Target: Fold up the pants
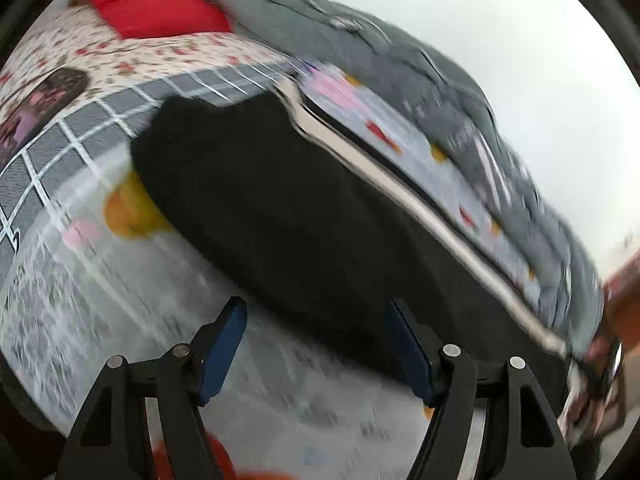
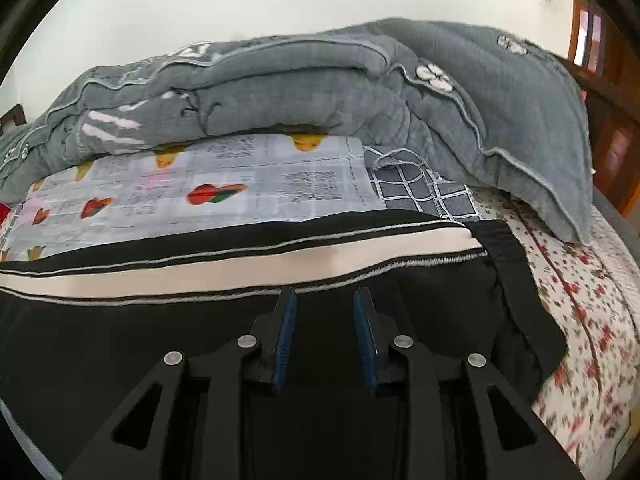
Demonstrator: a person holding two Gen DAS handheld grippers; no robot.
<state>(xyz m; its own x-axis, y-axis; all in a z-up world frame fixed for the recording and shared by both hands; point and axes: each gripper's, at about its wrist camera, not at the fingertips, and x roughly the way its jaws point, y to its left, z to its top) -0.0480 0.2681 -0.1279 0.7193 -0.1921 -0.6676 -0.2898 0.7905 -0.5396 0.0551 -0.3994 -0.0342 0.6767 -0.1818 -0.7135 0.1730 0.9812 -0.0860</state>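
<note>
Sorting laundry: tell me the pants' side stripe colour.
Cream, edged in thin white, on black pants; right wrist view.

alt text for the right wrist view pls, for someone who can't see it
The right hand-held gripper hovers over black pants with a cream side stripe, laid flat on a bed; its jaws are partly open with nothing between them. Behind lie a patterned sheet and a bunched grey quilt against a white wall.
</note>
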